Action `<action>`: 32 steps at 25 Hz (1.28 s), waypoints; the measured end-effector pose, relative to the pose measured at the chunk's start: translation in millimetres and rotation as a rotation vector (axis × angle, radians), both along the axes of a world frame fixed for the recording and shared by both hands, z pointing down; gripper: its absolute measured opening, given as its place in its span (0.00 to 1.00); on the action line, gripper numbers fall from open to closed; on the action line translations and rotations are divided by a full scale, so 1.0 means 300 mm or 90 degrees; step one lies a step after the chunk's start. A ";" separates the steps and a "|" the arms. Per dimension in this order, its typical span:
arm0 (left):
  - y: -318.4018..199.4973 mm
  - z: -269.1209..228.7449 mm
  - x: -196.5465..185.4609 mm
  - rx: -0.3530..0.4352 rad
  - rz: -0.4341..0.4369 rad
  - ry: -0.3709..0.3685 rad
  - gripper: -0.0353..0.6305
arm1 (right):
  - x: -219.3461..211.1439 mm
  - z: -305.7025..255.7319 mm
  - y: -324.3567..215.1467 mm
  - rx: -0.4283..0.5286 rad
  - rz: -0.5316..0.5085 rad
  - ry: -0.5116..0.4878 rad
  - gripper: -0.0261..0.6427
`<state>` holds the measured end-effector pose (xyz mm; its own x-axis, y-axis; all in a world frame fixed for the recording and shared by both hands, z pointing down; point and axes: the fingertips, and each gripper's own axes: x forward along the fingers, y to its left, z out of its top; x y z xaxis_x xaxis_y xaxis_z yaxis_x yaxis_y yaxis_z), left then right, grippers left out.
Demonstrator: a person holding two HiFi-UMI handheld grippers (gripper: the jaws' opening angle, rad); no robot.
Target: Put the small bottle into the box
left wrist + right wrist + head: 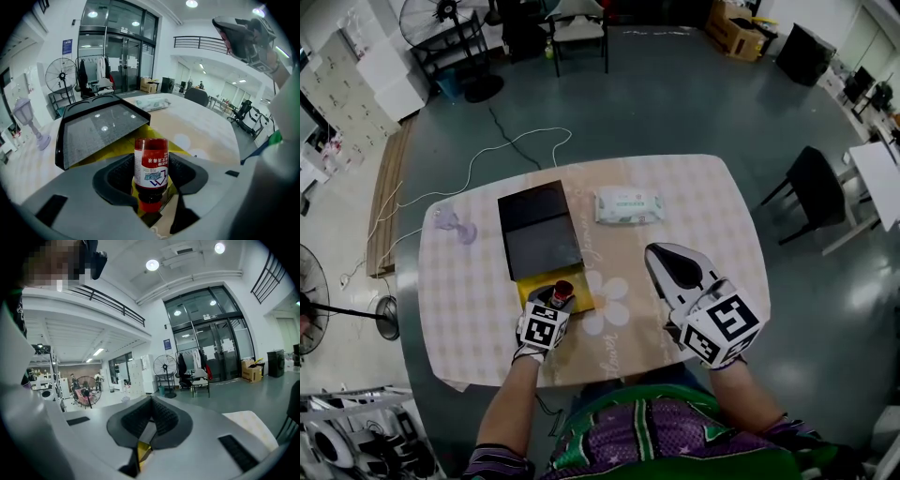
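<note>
Lower centre-left, the left gripper (560, 298) clamps the small bottle (151, 164) at the yellow near end of the box (539, 234). The bottle's long axis runs vertical in the left gripper view, narrow red end lowest. Lower right, the right gripper (149, 420) is closed on nothing.

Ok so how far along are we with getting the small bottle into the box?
Done: the box is open, its black lid sitting back from the yellow inside. In hand: the left gripper is shut on the bottle, holding it at the yellow opening. Left: set it inside and let go. The right gripper is shut, empty and off to the side.
</note>
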<state>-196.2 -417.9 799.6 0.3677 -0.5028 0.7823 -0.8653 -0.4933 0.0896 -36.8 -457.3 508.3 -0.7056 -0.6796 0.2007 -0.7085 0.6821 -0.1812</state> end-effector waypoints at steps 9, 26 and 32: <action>-0.015 0.081 0.014 -0.040 0.020 -0.017 0.41 | 0.014 0.033 -0.020 -0.008 0.008 0.012 0.05; -0.037 0.084 0.020 -0.023 0.037 -0.038 0.42 | 0.046 0.044 -0.015 -0.018 0.024 0.005 0.05; -0.016 0.020 0.004 -0.008 0.010 -0.021 0.42 | 0.040 0.015 0.020 -0.007 0.028 0.002 0.05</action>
<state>-195.1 -422.6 805.7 0.3493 -0.4875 0.8002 -0.8598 -0.5063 0.0669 -24.8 -451.4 512.9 -0.6739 -0.7081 0.2106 -0.7388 0.6476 -0.1864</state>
